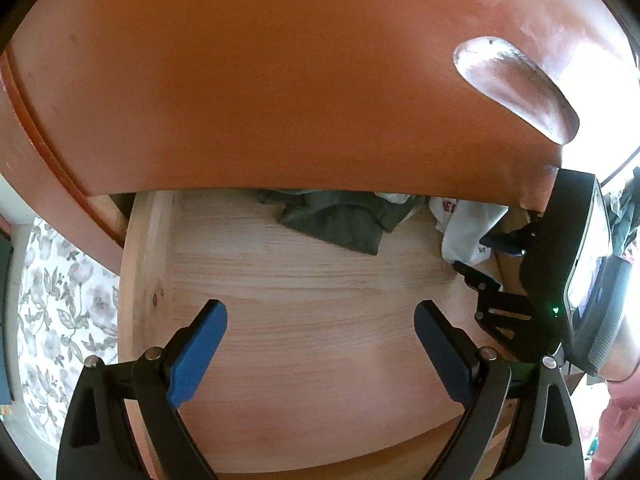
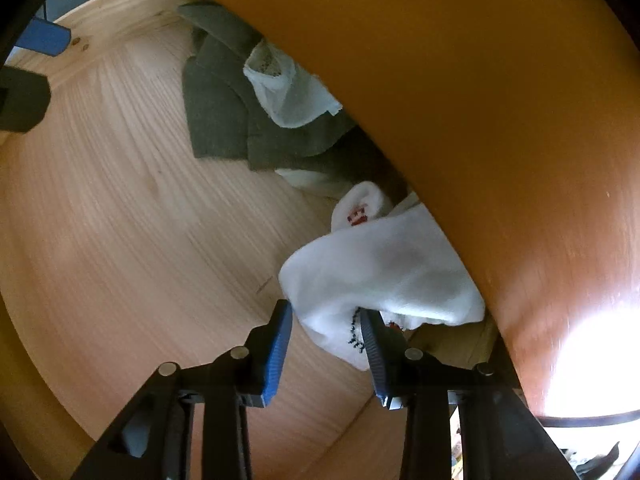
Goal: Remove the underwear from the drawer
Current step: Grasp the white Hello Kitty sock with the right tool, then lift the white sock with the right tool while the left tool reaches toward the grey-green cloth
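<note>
The drawer's pale wooden bottom [image 1: 300, 280] fills both views. A white garment with a small red motif [image 2: 380, 264] lies bunched at the drawer's right side, partly under the orange panel. My right gripper [image 2: 324, 316] is shut on its near corner, with cloth filling the gap between the blue pads. In the left wrist view the same garment [image 1: 468, 224] sits at the right gripper [image 1: 476, 254]. My left gripper [image 1: 318, 308] hangs open over bare wood with nothing between its fingers. A dark green garment [image 2: 224, 108] lies at the back.
An orange-brown cabinet front [image 1: 280, 80] with a recessed handle [image 1: 516, 84] overhangs the drawer and hides its rear. A thin white cloth [image 2: 288, 96] rests on the green garment. The drawer's left wall [image 1: 140, 280] borders a floral-patterned surface [image 1: 60, 300]. A hand [image 1: 620, 420] shows at the lower right.
</note>
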`<action>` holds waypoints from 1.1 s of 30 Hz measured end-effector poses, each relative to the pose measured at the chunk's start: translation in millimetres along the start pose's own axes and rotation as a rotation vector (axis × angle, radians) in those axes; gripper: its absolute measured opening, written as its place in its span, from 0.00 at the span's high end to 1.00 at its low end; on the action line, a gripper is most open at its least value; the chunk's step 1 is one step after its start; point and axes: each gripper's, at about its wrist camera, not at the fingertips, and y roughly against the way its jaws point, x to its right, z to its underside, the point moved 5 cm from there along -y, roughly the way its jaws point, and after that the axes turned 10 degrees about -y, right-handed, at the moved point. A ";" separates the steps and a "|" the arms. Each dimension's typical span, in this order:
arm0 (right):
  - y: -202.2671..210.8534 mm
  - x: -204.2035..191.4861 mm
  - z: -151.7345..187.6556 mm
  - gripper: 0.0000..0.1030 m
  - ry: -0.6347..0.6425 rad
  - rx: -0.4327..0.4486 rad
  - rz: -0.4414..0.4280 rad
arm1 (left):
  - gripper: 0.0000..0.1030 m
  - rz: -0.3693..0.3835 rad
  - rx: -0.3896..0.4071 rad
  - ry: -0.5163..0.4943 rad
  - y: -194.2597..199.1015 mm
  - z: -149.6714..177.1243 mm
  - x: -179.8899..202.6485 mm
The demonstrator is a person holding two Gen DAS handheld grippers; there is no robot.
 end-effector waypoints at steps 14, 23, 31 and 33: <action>15.5 -4.2 8.3 0.94 -0.007 0.011 -0.057 | 0.08 -0.005 -0.021 0.007 -0.3 4.8 -0.9; 57.5 2.1 27.8 0.94 -0.057 0.057 -0.227 | 0.08 -0.017 -0.046 0.016 -3.8 5.4 -1.6; 96.7 -0.2 44.7 0.94 -0.080 0.139 -0.375 | 0.08 -0.069 -0.050 0.015 -3.1 4.7 -1.2; 108.5 0.1 47.8 0.94 -0.095 0.170 -0.411 | 0.08 -0.080 -0.053 0.024 -2.5 4.5 -1.3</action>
